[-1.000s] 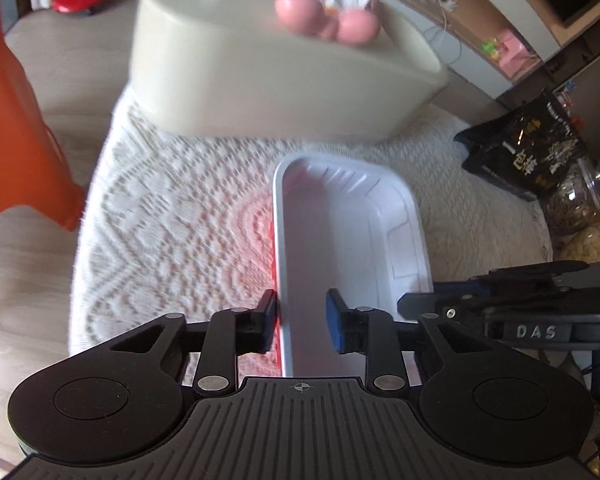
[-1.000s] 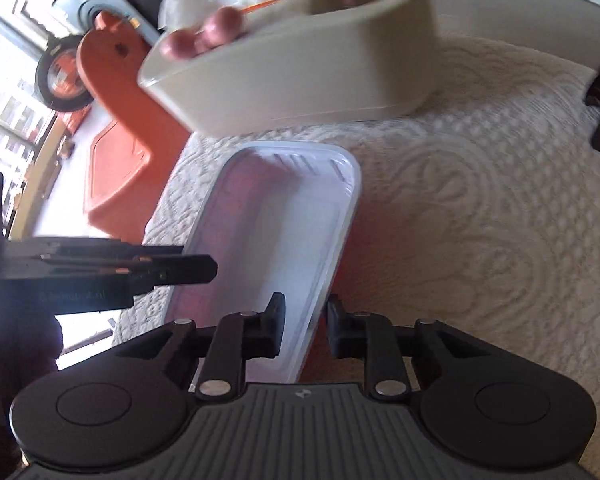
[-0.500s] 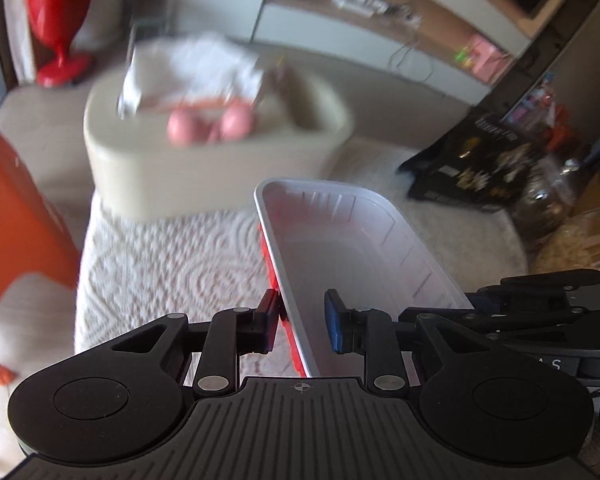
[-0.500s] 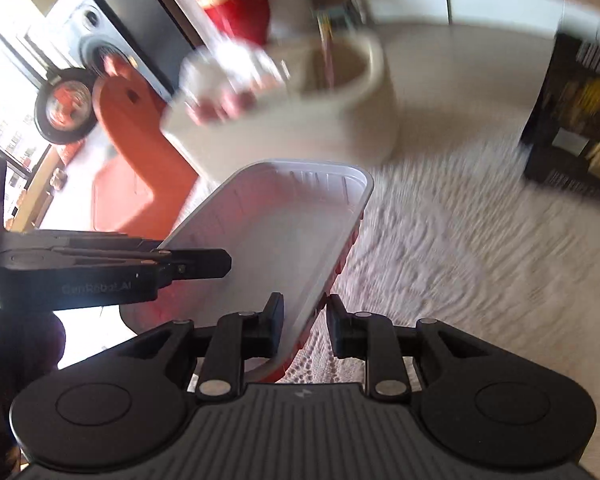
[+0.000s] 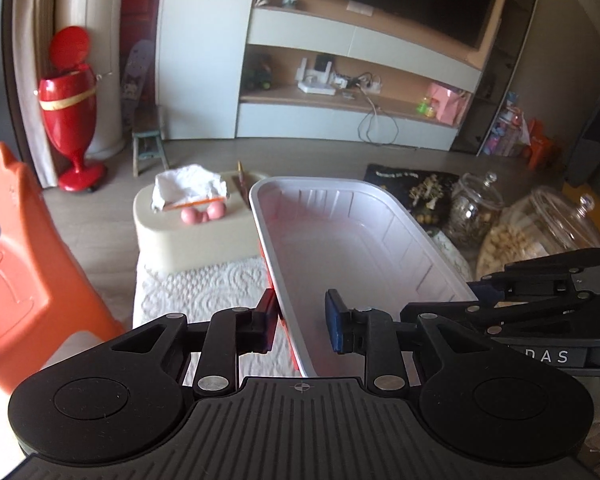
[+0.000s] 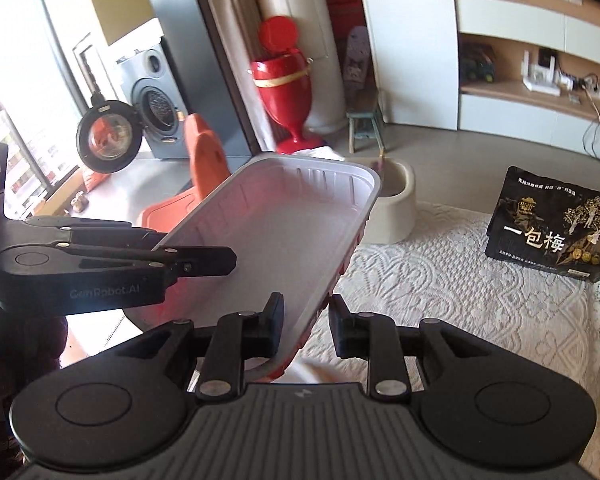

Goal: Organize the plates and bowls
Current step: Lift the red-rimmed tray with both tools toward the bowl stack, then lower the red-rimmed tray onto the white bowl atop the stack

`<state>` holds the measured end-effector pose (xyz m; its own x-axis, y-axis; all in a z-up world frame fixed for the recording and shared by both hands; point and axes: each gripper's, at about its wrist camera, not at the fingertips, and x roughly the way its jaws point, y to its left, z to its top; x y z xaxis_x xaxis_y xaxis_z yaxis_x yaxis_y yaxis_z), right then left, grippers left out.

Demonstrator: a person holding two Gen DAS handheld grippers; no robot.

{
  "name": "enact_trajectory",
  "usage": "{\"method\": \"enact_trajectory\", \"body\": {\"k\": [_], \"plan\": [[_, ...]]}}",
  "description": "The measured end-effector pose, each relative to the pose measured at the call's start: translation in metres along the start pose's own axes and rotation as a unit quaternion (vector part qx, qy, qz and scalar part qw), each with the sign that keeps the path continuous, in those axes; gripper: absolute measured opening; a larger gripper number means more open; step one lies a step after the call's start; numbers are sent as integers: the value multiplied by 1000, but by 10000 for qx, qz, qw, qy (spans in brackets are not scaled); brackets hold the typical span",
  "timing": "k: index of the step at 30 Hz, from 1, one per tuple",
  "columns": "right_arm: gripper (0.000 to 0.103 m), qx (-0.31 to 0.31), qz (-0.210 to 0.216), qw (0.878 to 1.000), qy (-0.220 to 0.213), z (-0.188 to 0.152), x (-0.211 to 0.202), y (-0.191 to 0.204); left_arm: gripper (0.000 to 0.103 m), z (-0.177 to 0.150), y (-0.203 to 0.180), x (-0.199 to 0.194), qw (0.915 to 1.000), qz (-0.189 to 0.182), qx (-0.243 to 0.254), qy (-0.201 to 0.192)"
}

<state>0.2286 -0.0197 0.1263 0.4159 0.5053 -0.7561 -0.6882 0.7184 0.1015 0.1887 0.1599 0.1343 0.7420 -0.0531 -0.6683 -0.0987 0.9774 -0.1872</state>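
We hold a white rectangular plastic tray with a red underside (image 5: 352,240) in the air over the white lace-covered surface (image 5: 204,292), one long rim in each gripper. Our left gripper (image 5: 300,322) stands narrow, its outer pad on the rim and the blue inner pad apart from the wall, so the grip looks loose. Our right gripper (image 6: 305,322) is nearly closed on the opposite rim. At the far edge of the surface sits a beige plastic tub (image 5: 192,236); a black printed bag (image 6: 548,224) lies near the right edge. We judge the tray lifted but not yet placed; no plates or bowls show.
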Motion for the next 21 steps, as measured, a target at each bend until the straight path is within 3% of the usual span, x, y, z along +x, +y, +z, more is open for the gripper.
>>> {"method": "enact_trajectory", "body": {"k": [4,9,16,21], "plan": [[25,50,0,9998,-173,-43,-13,11,28,-48,5,-13,9995,-264,-168,19],[27,185,-62,9998,0,-71,-7,26,28,-87,19,-2,9969,-508,-246,557],[28,381,-278,9981,406,-92,25,28,28,-97,42,28,9935,-688,-548,725],[28,510,-452,9967,434,-86,39,20,28,-92,47,39,9910,-785,-784,745]]}}
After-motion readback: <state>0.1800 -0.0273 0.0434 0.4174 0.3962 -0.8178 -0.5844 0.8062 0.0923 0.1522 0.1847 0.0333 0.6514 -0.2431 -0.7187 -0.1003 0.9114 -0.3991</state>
